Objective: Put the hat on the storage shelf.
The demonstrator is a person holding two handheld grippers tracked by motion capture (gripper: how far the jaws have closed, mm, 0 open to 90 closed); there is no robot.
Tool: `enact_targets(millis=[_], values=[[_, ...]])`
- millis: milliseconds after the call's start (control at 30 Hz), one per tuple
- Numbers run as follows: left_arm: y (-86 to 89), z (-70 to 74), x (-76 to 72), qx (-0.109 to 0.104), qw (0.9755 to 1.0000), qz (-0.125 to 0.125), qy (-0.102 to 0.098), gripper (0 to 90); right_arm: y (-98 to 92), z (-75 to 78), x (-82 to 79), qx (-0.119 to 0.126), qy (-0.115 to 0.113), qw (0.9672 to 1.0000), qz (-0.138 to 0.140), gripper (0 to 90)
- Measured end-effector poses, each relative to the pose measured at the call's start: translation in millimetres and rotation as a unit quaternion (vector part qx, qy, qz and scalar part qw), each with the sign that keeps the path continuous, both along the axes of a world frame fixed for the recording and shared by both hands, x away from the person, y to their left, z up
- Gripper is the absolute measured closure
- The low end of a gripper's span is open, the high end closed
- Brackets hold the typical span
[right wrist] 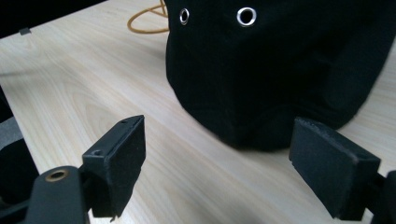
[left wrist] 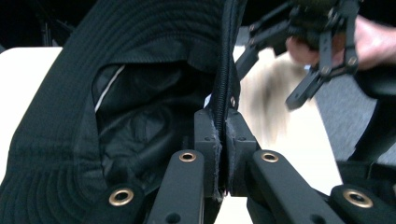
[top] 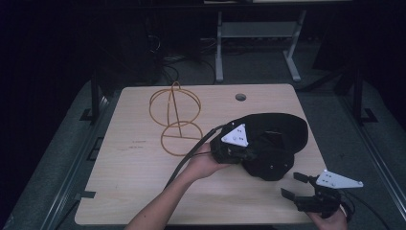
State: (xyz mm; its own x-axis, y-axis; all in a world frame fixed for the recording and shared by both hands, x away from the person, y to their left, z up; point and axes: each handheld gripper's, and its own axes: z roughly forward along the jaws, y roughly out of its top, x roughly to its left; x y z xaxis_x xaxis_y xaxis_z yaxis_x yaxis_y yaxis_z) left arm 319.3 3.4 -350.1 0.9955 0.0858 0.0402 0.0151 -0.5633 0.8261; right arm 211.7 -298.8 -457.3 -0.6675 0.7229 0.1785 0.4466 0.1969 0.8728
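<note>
The left gripper [left wrist: 223, 154] is clamping the hat [top: 277, 139] by its brim, pads pressed tight on the fabric edge; its own view is showing this pinch, along with the hat's dark lining at 10 o'clock and the right gripper, blurred, at 1 o'clock. The high view is showing the left gripper [top: 246, 151] at the hat's 9 o'clock edge, the hat lying right of the table's [top: 143, 191] centre. The right gripper [top: 293, 184] is hanging open and empty at the hat's 5 o'clock, near the table's front edge. Its own view is showing the jaws spread wide, the hat's crown with two metal eyelets [right wrist: 246, 16] between them at 12 o'clock. A wire stand [top: 174, 120] is sitting at the hat's 9 o'clock.
</note>
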Motion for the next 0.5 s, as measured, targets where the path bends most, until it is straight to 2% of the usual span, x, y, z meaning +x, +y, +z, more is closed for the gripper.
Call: enact_targets(millis=[100, 133, 233, 333, 433, 467, 500], values=[[-0.8, 3.4, 0.7, -0.011, 0.9999, 0.001, 0.012, 85.7, 3.1, 1.2, 0.5, -0.005, -0.012, 0.9999, -0.007, 18.1], [-0.9, 5.1, 1.3, -0.022, 0.9995, 0.001, 0.021, 85.7, 3.3, 1.1, 0.6, -0.002, -0.017, 0.9997, -0.018, 18.7], [-0.9, 6.9, 1.7, -0.031, 0.9990, 0.004, 0.031, 85.7, 2.7, 1.2, 0.7, 0.003, -0.020, 0.9995, -0.023, 19.7], [-1.4, 8.8, 2.0, -0.044, 0.9981, 0.006, 0.043, 85.8, 1.1, 1.6, 0.6, 0.013, -0.029, 0.9989, -0.034, 23.4], [-2.4, 10.0, 2.1, -0.056, 0.9970, 0.003, 0.053, 85.8, -0.2, 2.2, 0.6, 0.024, -0.043, 0.9979, -0.042, 30.8], [-2.8, 10.2, 2.0, -0.058, 0.9968, 0.002, 0.055, 85.8, 0.1, 1.9, 1.4, 0.027, -0.043, 0.9977, -0.045, 36.0], [-3.3, 10.5, 1.7, -0.060, 0.9967, 0.001, 0.055, 85.8, 0.1, 1.9, 1.4, 0.027, -0.043, 0.9977, -0.045, 36.0]])
